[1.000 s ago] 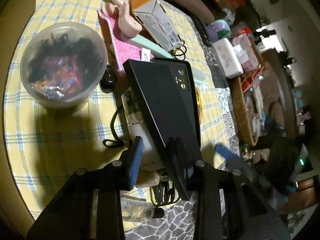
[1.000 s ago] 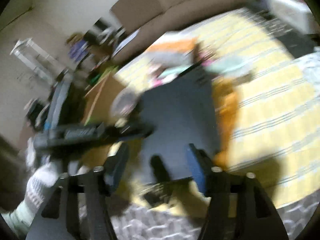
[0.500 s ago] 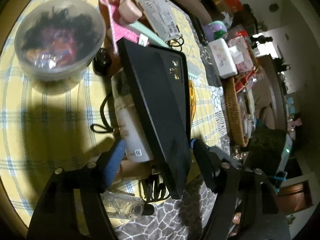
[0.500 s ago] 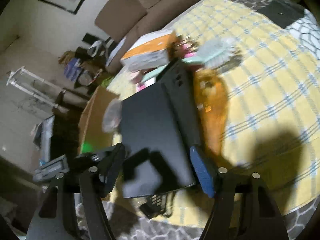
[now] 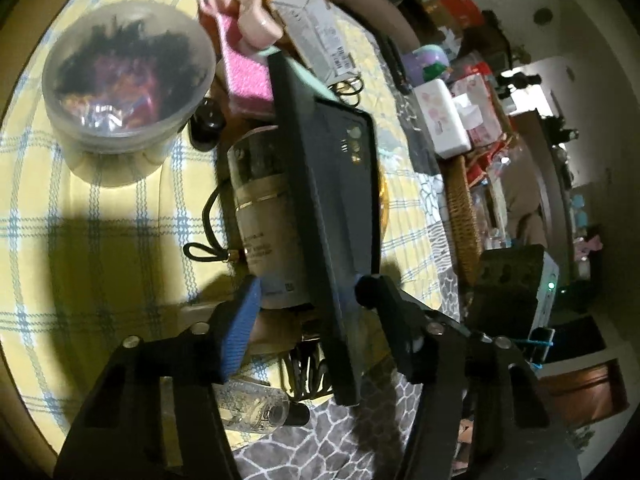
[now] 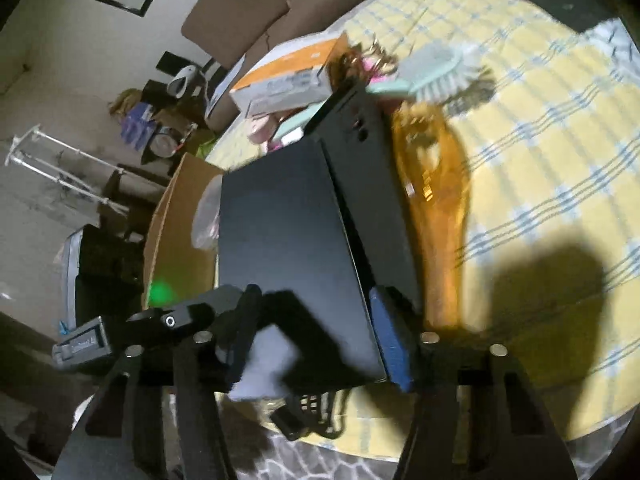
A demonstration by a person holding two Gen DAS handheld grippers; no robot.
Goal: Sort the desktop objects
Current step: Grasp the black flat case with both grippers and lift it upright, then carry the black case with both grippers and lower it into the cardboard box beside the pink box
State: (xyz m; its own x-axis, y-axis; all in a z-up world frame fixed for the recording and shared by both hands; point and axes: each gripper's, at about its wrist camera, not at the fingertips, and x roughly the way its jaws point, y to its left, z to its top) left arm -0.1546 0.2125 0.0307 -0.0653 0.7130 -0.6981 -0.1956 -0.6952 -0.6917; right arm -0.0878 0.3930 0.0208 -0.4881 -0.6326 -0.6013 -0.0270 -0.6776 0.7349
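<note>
A flat black rectangular box stands tilted on edge at frame centre, over a yellow checked tablecloth. The left gripper and right gripper both straddle its lower end, jaws closing; whether the pads press it cannot be told. Open cloth lies left; a round clear plastic tub sits upper left.

Both the left gripper and the right gripper angle downward, their fingers closing.
</note>
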